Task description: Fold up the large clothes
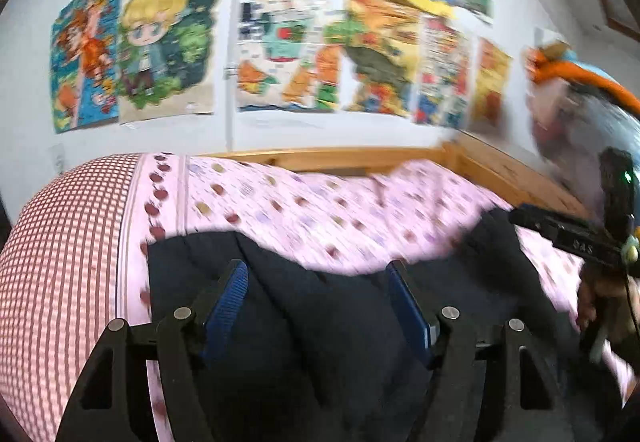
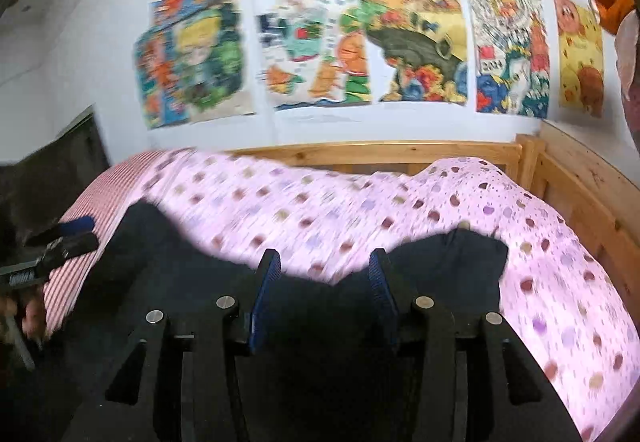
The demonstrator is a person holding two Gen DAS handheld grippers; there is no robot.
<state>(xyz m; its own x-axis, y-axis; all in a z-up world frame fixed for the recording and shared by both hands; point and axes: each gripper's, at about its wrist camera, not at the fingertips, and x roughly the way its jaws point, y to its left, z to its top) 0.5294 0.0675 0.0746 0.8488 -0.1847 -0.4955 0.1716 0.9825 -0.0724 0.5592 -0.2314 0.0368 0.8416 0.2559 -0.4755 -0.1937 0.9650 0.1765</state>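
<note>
A large dark navy garment (image 1: 320,322) lies spread flat on the pink dotted bed cover (image 1: 304,210). My left gripper (image 1: 316,270) hovers over its far edge, blue pads wide apart and nothing between them. In the right wrist view the same garment (image 2: 448,262) stretches across the bed, and my right gripper (image 2: 324,258) stands open above its far edge, holding nothing. The left gripper (image 2: 86,233) shows at the left edge of that view, over the garment's left end. The right gripper (image 1: 520,218) shows at the right in the left wrist view, held by a hand.
A red-checked pillow (image 1: 60,242) lies at the bed's left end. A wooden bed frame (image 2: 380,154) runs along the far and right sides. Colourful posters (image 1: 280,54) cover the wall behind. A plush toy (image 1: 560,82) sits at the right.
</note>
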